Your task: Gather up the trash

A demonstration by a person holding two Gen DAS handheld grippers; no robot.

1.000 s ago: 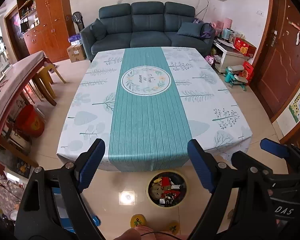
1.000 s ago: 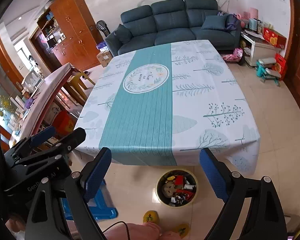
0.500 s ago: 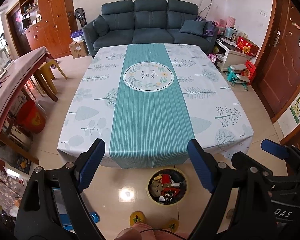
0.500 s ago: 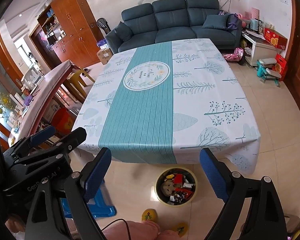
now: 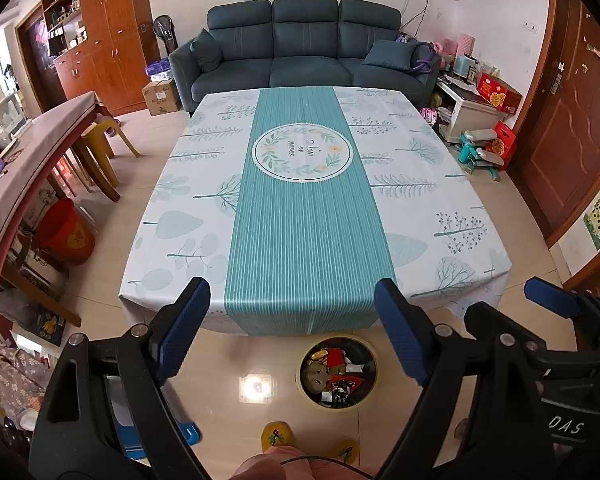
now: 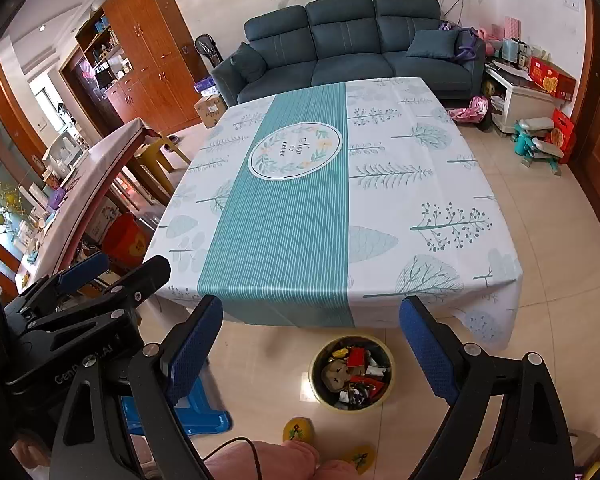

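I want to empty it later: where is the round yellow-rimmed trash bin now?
In both wrist views the round yellow-rimmed trash bin stands on the tiled floor just before the table's near edge, beyond the yellow slippers.

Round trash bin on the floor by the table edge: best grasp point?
Grip the trash bin by its yellowish rim, probably the near side, coming from above with one finger inside. It stands upright with an open top, packed with wrappers. The table overhangs its far side.
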